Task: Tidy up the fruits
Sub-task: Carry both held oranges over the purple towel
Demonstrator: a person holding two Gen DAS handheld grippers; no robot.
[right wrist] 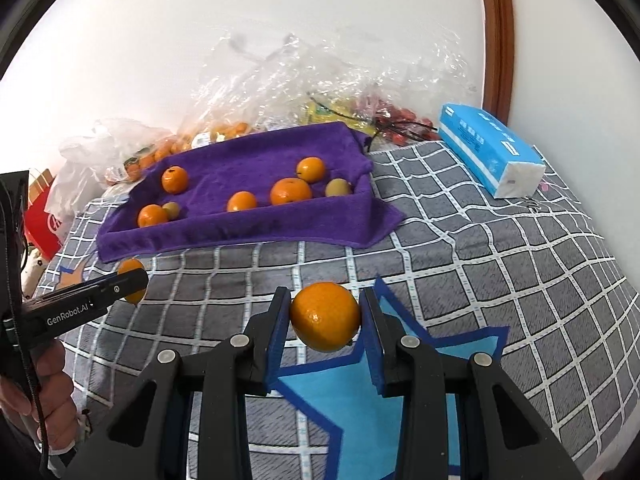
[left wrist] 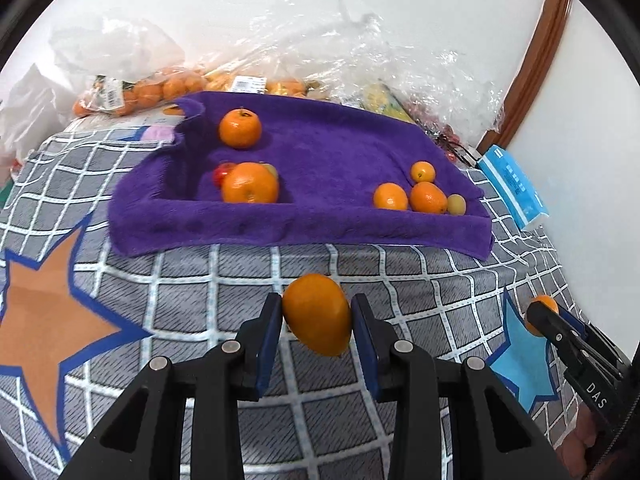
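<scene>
My left gripper (left wrist: 317, 306) is shut on an oval orange fruit (left wrist: 318, 318), held just above the checked bedsheet (left wrist: 224, 292). My right gripper (right wrist: 325, 300) is shut on a round mandarin (right wrist: 325, 318) over a blue star print. Each gripper also shows at the edge of the other's view: the right gripper (left wrist: 538, 316) and the left gripper (right wrist: 134, 282), both with fruit. Ahead lies a purple towel (left wrist: 340, 152) shaped like a tray. It holds mandarins (left wrist: 250, 183) and a red tomato (left wrist: 222, 172) on the left. Smaller oranges (left wrist: 428, 197) and a yellowish fruit (left wrist: 456, 204) lie on its right.
Clear plastic bags of fruit (left wrist: 160, 88) are piled against the white wall behind the towel (right wrist: 240, 176). A blue tissue pack (right wrist: 488, 148) lies at the right, near a brown door frame (right wrist: 494, 32). A red bag (right wrist: 40, 224) stands at the left. A person's hand (right wrist: 52, 384) grips the left tool.
</scene>
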